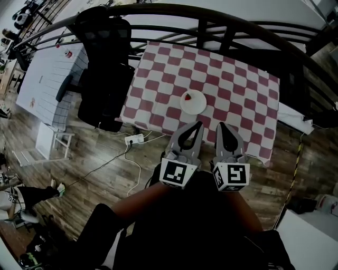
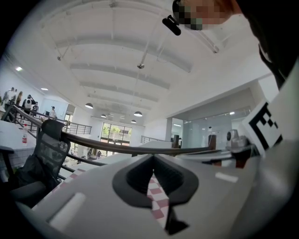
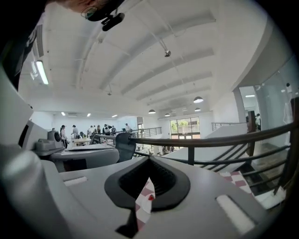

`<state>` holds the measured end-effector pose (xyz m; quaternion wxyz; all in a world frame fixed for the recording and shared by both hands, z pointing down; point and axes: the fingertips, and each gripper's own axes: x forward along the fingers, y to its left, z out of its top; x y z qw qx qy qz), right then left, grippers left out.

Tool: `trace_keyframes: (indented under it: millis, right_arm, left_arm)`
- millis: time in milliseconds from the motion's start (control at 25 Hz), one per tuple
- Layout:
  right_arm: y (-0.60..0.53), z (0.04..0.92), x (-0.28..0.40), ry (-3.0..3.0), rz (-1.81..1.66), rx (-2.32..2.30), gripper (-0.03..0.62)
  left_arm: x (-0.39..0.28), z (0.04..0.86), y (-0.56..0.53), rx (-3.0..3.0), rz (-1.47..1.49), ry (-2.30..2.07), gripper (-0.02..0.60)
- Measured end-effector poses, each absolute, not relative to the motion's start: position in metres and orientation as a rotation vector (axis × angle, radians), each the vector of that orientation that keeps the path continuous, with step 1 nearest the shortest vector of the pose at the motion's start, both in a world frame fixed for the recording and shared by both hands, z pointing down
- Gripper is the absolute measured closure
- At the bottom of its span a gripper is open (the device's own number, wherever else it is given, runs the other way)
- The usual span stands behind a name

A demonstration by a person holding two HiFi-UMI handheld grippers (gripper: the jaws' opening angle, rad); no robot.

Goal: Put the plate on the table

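At the lower middle of the head view, two grey tongs are held side by side, the left tongs (image 1: 198, 125) and the right tongs (image 1: 221, 126). Each carries one cube with black-and-white square markers. Both are seen with their jaws brought together. In each gripper view only a narrow slit is left between the jaws, and nothing is gripped there. A thin strip of chequered cloth is seen through each slit.

Both tips are pointed at the near edge of a tabletop covered with a red-and-white chequered cloth (image 1: 237, 89). One round white plate (image 1: 197, 107) is set on this cloth, beyond the tips and apart from them, slightly nearer the left tongs. One small red piece (image 1: 187, 96) is held on the plate, toward its left side; what it is cannot be made out. Nothing else is seen on the chequered cloth.

Left of the tabletop, one black mesh-backed office chair (image 1: 105, 63) is placed close against the cloth's edge. On the wood-patterned floor (image 1: 100, 169) near the tabletop's front left corner, one white power strip (image 1: 133, 139) is laid, with pale cables trailing from it. Farther left, a second tabletop with a white surface (image 1: 45, 87) is seen, with a few small items on it that are too small to identify. A curved black metal railing (image 1: 211, 11) is run behind the chequered tabletop.
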<state>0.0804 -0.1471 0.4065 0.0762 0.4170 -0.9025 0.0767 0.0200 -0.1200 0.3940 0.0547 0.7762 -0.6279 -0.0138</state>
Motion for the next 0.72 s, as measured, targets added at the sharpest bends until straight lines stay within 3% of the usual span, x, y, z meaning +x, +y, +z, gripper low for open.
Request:
trace_keyframes:
  millis: [720]
  right_arm:
    - [-0.111,0.398,0.119,-2.781,0.117,1.235,0.597]
  left_arm:
    - [0.08,0.394,-0.095,2.41,-0.031,-1.898,0.572]
